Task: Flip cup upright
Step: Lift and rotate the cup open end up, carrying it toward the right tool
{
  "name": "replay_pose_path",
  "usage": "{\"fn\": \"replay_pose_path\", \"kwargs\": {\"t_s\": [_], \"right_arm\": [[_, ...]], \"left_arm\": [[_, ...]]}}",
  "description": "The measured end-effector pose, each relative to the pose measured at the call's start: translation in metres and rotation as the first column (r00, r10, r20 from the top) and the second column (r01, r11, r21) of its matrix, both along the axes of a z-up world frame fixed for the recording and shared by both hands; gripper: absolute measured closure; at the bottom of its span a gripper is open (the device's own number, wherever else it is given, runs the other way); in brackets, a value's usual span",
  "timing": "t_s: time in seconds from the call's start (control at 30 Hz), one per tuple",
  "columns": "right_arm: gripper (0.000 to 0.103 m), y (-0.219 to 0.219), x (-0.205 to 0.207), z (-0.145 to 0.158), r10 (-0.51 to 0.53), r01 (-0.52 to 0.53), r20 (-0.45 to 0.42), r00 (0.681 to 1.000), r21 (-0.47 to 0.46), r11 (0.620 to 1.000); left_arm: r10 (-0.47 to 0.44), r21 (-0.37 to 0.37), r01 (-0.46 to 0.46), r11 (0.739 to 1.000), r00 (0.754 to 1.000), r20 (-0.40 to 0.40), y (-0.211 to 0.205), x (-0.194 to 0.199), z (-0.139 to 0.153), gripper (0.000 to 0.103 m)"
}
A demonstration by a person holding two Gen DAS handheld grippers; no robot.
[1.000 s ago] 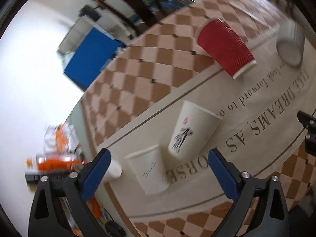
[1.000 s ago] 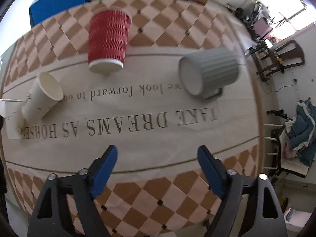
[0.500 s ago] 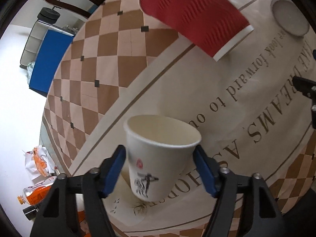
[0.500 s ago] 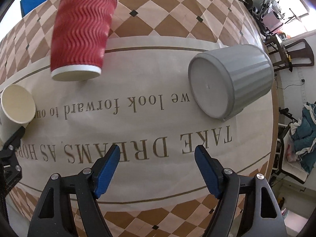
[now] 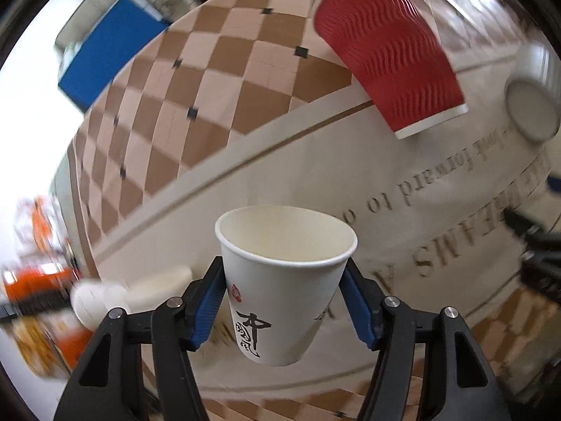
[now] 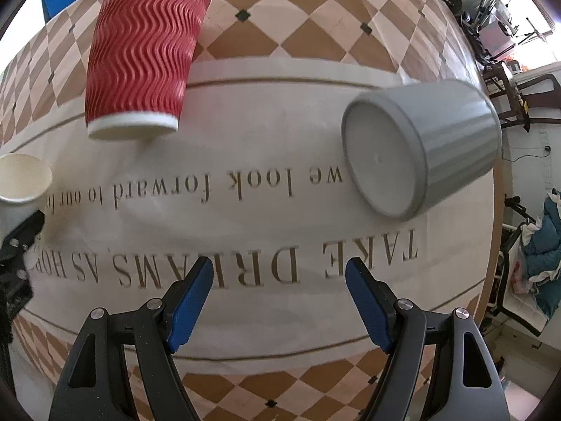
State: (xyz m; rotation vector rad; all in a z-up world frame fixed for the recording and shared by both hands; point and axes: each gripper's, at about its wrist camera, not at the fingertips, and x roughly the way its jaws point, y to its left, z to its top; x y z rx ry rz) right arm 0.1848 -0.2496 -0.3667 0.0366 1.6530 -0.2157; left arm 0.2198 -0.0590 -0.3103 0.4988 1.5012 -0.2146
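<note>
My left gripper (image 5: 285,301) is shut on a white paper cup (image 5: 280,301) with black calligraphy, held mouth-up above the table. The same cup shows at the left edge of the right wrist view (image 6: 21,182). A red ripple paper cup (image 6: 143,52) stands upside down at the back left; it also shows in the left wrist view (image 5: 389,49). A grey ribbed mug (image 6: 420,147) stands upside down ahead and to the right of my right gripper (image 6: 278,294), which is open and empty above the cloth.
A cream table runner (image 6: 280,224) with printed words covers the checkered table (image 6: 305,17). Another white paper cup (image 5: 157,284) lies on its side at the left. Chairs and clutter (image 6: 519,91) stand beyond the table's right edge.
My left gripper closed on the white cup, which went from lying tilted to mouth-up and lifted. My right gripper moved forward, closer to the grey mug and red cup.
</note>
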Motion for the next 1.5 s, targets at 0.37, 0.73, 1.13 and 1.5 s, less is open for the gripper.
{"fn": "replay_pose_path", "kwargs": {"t_s": [0.37, 0.73, 1.13, 1.5], "right_arm": [[0.02, -0.008, -0.063, 0.011, -0.05, 0.05, -0.026, 0.998, 0.003, 0.999], [0.02, -0.026, -0.14, 0.017, -0.126, 0.123, -0.027, 0.992, -0.094, 0.988], [0.02, -0.055, -0.153, -0.008, -0.143, 0.137, -0.057, 0.988, -0.086, 0.987], [0.02, -0.072, -0.153, -0.006, -0.162, 0.16, -0.047, 0.986, -0.055, 0.986]], "left_arm": [[0.404, -0.269, -0.462, 0.845, 0.882, -0.243, 0.052, -0.08, -0.005, 0.042], [0.39, -0.389, -0.485, 0.783, 0.871, -0.3, 0.001, -0.128, -0.011, 0.042], [0.313, -0.336, -0.399, 0.853, 0.907, -0.282, -0.028, -0.129, -0.022, 0.038], [0.322, -0.32, -0.396, 0.86, 0.91, -0.261, -0.035, -0.133, -0.023, 0.023]]}}
